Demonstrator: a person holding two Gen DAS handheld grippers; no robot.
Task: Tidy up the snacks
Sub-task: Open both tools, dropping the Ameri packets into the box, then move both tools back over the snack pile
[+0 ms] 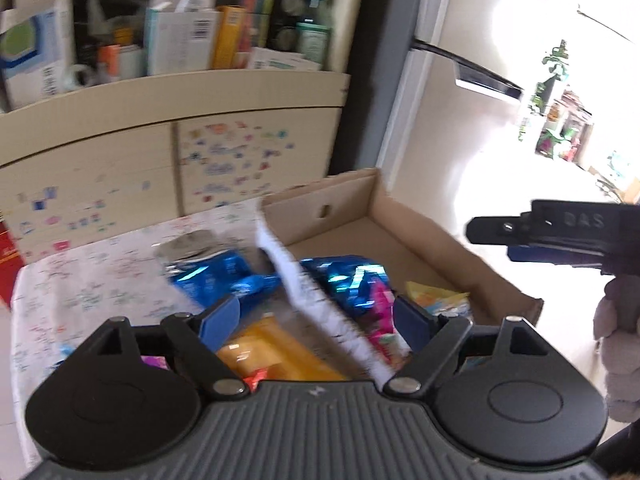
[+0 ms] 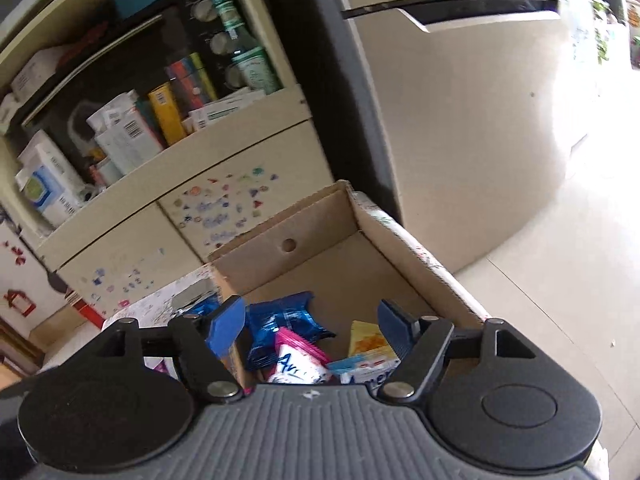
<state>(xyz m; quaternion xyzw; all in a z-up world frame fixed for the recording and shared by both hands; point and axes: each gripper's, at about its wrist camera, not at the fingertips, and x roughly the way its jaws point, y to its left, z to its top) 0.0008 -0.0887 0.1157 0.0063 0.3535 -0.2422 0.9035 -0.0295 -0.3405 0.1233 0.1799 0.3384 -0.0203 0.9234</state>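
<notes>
The snacks lie partly inside a shallow brown cardboard box [image 2: 400, 248] and partly beside it. Within the box, at its near end, a crinkled shiny blue foil packet [image 2: 280, 320] rests against a pink and white wrapped packet [image 2: 298, 354], with a yellow and white pouch [image 2: 368, 340] just to their right; the far part of the box floor is bare. Outside the box's left wall, on a white patterned tablecloth [image 1: 92, 280], sit another blue foil packet [image 1: 212, 276] and an orange packet [image 1: 272, 348].

The left gripper [image 1: 316, 320] hangs above the box's left wall, its blue pads spread wide apart with nothing pinched between them. The right gripper [image 2: 312, 324] hovers over the near end of the box, likewise parted and empty.

Behind the table stands a cream cabinet [image 2: 180, 184] with cluttered shelves and sticker-covered doors, and a beige refrigerator [image 2: 460, 120] to its right.
</notes>
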